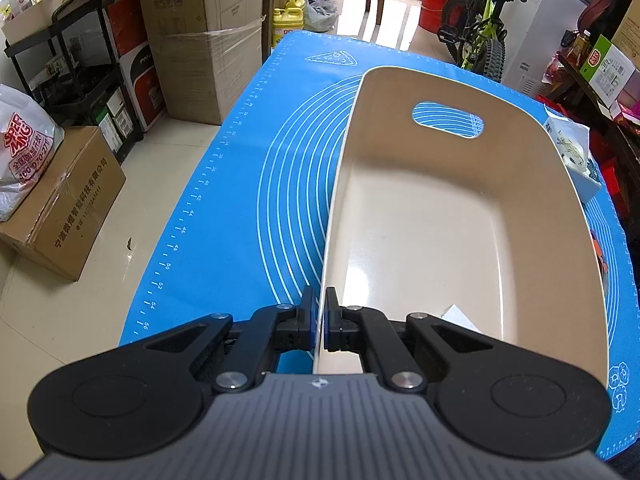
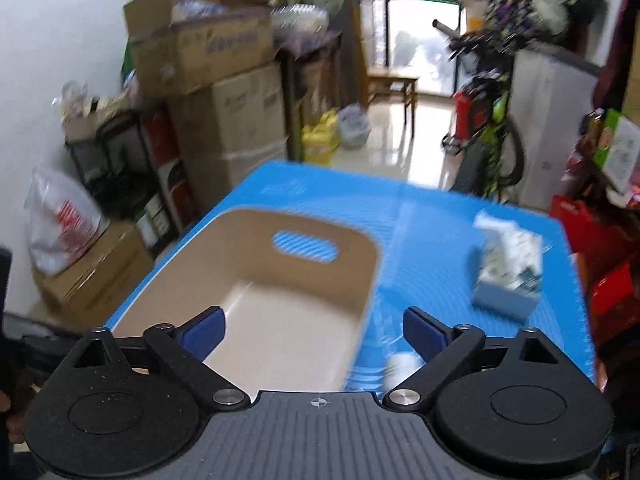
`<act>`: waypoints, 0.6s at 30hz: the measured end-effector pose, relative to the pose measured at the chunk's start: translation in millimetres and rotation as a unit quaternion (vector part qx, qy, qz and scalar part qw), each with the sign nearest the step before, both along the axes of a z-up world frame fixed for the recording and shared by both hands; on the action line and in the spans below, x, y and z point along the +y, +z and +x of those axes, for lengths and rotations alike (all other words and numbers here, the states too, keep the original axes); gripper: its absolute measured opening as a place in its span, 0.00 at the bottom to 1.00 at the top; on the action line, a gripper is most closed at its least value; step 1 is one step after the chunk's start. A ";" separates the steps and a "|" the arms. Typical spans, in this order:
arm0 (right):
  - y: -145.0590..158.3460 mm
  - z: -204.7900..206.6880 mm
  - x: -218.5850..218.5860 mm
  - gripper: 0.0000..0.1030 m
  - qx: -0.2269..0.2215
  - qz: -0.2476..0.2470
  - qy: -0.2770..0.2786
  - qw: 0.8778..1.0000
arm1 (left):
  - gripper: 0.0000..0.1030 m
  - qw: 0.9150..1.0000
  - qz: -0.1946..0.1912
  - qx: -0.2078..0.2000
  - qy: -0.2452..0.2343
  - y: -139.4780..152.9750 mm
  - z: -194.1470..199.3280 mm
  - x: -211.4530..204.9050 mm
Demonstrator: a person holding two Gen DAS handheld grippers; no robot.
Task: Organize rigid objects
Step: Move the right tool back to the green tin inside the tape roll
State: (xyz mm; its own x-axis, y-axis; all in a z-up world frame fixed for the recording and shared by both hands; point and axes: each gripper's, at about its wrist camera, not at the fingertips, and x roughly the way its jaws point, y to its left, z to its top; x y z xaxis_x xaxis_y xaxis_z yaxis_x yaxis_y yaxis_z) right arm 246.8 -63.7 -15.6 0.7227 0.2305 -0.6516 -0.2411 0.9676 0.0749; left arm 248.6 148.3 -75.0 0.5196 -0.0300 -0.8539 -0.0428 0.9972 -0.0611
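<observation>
A beige plastic bin (image 1: 460, 208) with a handle slot stands on the blue mat (image 1: 248, 184). My left gripper (image 1: 320, 320) is shut on the bin's left wall near its front corner. A small white thing (image 1: 456, 314) lies in the bin's near end. In the blurred right wrist view the bin (image 2: 280, 280) is ahead on the left and a white tissue pack (image 2: 508, 268) lies on the mat (image 2: 420, 216) to the right. My right gripper (image 2: 316, 336) is open and empty above the bin's near right corner. A small white object (image 2: 400, 366) lies beside the bin.
The tissue pack also shows at the mat's right edge in the left wrist view (image 1: 572, 152). Cardboard boxes (image 1: 200, 40) and a black rack (image 1: 80, 72) stand on the floor to the left. A bicycle (image 1: 480, 28) stands beyond the table's far edge.
</observation>
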 end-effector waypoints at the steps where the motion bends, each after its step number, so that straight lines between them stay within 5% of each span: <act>1: -0.1 1.7 -8.1 0.98 -0.007 -0.004 -0.008 1.000 | 0.04 1.000 0.000 0.000 0.000 0.0 0.0 -0.2; 9: -40.0 11.2 -65.4 0.98 -0.030 -0.076 -0.078 0.994 | 0.04 1.000 -0.001 -0.001 0.000 -0.3 0.3 0.6; 18: -99.6 29.3 -95.6 0.98 0.046 -0.085 -0.097 0.991 | 0.05 1.000 0.001 -0.001 0.000 -0.7 0.5 0.6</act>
